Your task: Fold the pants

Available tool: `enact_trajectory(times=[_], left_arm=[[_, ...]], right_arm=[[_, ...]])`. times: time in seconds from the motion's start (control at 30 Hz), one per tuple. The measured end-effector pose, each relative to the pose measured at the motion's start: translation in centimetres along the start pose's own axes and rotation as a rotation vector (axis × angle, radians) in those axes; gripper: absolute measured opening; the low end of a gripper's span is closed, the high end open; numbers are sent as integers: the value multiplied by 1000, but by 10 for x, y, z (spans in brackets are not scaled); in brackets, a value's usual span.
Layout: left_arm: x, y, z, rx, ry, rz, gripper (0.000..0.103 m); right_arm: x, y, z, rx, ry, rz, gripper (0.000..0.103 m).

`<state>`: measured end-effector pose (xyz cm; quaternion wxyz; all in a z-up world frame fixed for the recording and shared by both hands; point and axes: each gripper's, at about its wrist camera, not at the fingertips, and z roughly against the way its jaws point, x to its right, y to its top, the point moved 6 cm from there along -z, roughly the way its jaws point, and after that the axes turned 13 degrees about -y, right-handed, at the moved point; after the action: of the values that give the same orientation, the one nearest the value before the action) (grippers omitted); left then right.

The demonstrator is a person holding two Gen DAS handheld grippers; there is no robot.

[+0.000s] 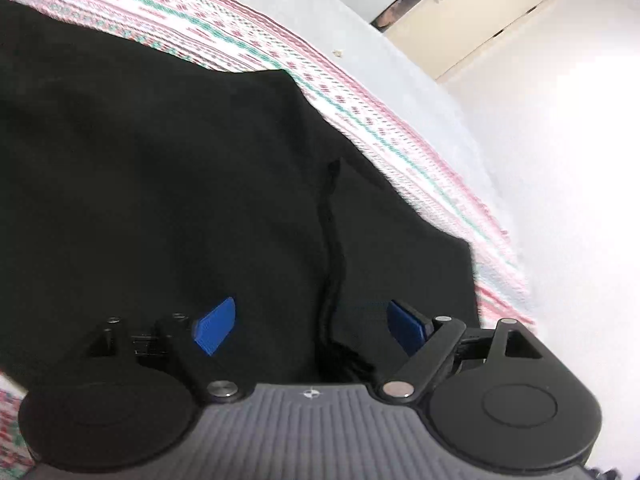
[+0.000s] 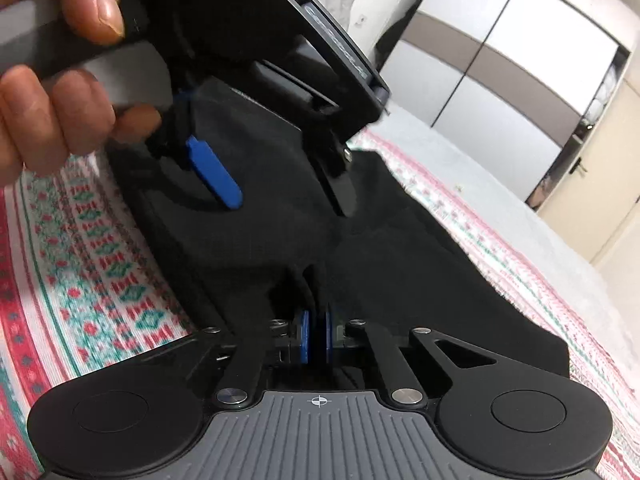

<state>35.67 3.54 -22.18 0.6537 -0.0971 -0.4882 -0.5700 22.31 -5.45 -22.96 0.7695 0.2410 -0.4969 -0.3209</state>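
Observation:
Black pants (image 1: 160,184) lie spread on a patterned bedspread (image 1: 248,48). My left gripper (image 1: 310,326) is open just above the black cloth, its blue pads (image 1: 214,326) wide apart, with a dark seam or drawstring (image 1: 330,248) running between them. My right gripper (image 2: 316,338) is shut on a fold of the pants (image 2: 400,264), blue pads (image 2: 305,336) pressed on the cloth. The left gripper (image 2: 280,196) also shows in the right wrist view, held by a hand (image 2: 52,112) above the pants, open.
The bedspread (image 2: 92,264) has red and green patterns. A pale sheet (image 1: 380,64) covers the far side of the bed. A wardrobe (image 2: 500,80) and a cream door (image 1: 472,16) stand beyond the bed.

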Motion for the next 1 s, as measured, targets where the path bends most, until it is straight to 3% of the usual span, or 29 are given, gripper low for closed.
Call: enact_trajectory(times=[0.2, 0.4, 0.47, 0.6, 0.7, 0.8, 1.0], left_arm=[[3, -3, -11, -17, -93, 57, 97], [5, 0, -28, -32, -153, 63, 80], [2, 0, -34, -42, -153, 67, 72], [0, 9, -43, -43, -139, 27, 46], [-2, 22, -42, -22, -123, -11, 41], [-9, 33, -40, -8, -110, -29, 25], [-7, 49, -29, -9, -95, -104, 24]], right_arm=[[3, 18, 21, 58, -20, -101, 6], [2, 22, 26, 70, -31, -131, 6], [-1, 23, 29, 74, -32, -130, 6], [-3, 27, 31, 88, -40, -128, 6], [-4, 30, 31, 91, -39, -143, 6], [-5, 37, 30, 106, -48, -156, 6], [-15, 49, 26, 97, -54, -208, 6]])
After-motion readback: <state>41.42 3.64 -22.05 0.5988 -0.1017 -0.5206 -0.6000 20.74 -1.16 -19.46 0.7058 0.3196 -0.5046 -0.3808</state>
